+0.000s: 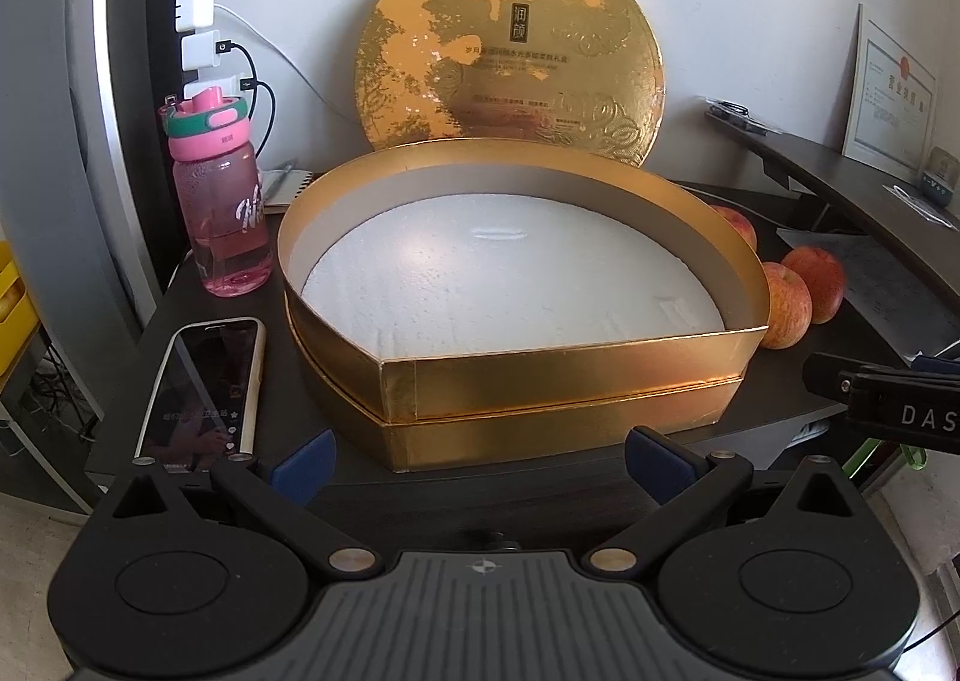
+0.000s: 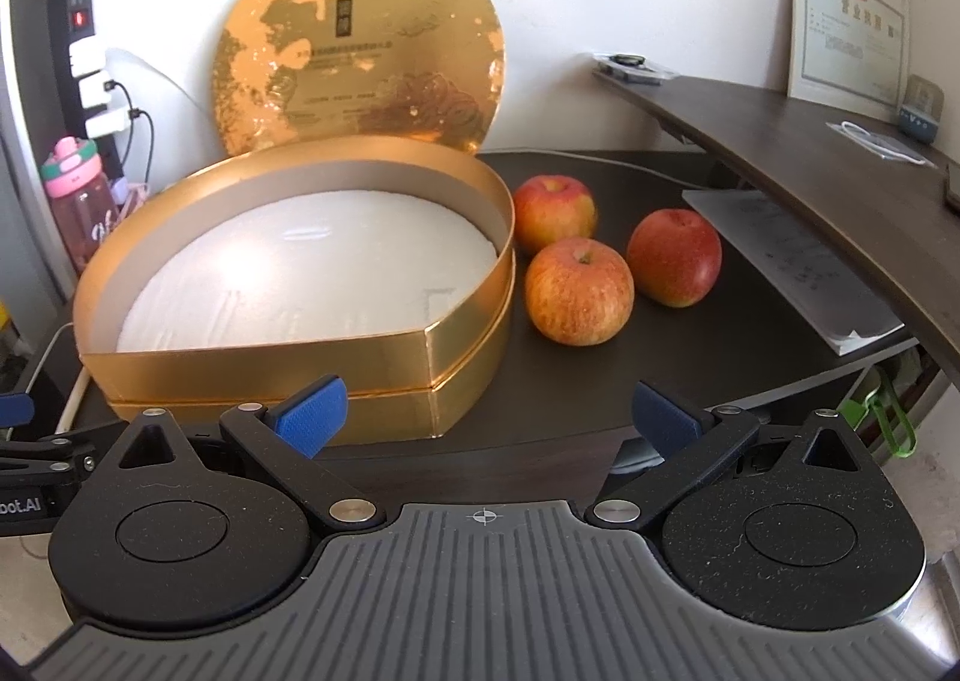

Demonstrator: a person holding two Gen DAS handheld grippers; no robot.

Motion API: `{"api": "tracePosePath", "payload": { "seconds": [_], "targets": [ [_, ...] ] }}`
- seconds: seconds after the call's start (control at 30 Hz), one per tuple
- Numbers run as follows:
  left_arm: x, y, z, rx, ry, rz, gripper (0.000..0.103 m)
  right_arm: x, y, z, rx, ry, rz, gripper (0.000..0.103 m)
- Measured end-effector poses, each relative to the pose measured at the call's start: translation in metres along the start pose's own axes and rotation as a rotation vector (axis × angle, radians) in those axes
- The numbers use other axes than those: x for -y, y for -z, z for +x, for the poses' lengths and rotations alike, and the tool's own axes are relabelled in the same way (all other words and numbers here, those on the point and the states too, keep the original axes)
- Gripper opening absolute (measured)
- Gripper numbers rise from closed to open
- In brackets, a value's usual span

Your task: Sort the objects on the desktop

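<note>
The wide gold cardboard box [image 2: 288, 321] sits open on the dark desk [image 2: 600, 381], its white foam floor bare; its round gold lid [image 2: 360, 57] leans upright against the wall behind it. Three red-and-yellow apples [image 2: 579, 291] lie on the desk just beside the box's right wall, the nearest one close to the desk's front, the other two behind it and close together; none is inside the box. A pink plastic water bottle [image 1: 219, 201] stands left of the box, and a phone in a pale case [image 1: 204, 387] lies flat near the front left corner.

The left gripper [image 1: 480, 459] is spread wide with nothing between its blue pads, facing the box's front corner; the right gripper [image 2: 489, 411] is likewise spread and empty, facing the desk edge below the apples.

The apples look firm, smooth and round, so likely to roll or slip; I judge a grip across the widest middle safest. The phone looks thin and slick, best taken by its long edges.
</note>
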State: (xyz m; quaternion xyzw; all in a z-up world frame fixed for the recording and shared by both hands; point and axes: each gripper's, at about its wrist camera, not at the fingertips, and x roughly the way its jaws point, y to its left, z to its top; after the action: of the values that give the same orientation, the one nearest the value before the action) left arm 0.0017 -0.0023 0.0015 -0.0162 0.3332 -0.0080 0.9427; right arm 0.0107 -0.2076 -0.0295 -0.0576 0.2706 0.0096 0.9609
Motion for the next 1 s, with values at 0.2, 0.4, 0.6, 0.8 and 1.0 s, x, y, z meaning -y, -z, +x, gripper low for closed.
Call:
{"api": "tracePosePath", "payload": {
  "seconds": [0.2,0.4,0.6,0.8,1.0],
  "targets": [
    [0.0002,0.0002,0.0026,-0.009,0.006,-0.009,0.103,-0.0022,0.0019,0.0025,-0.009,0.0,0.006,0.103],
    [0.0055,0.0014,0.0035,-0.008,0.0,-0.01,0.103,0.0001,0.0064,0.0032,-0.002,-0.013,0.002,0.103],
    [0.0048,0.0035,0.003,-0.006,-0.001,-0.014,0.103,-0.0006,0.0069,0.0035,-0.003,-0.013,0.003,0.103],
    [0.0056,0.0038,0.0027,-0.007,-0.004,-0.015,0.103,-0.0012,0.0032,0.0023,-0.008,-0.017,0.001,0.103],
    [0.0063,0.0041,0.0027,-0.007,-0.005,-0.017,0.103,-0.002,0.0019,0.0015,-0.012,-0.019,0.0,0.103]
  ]
}}
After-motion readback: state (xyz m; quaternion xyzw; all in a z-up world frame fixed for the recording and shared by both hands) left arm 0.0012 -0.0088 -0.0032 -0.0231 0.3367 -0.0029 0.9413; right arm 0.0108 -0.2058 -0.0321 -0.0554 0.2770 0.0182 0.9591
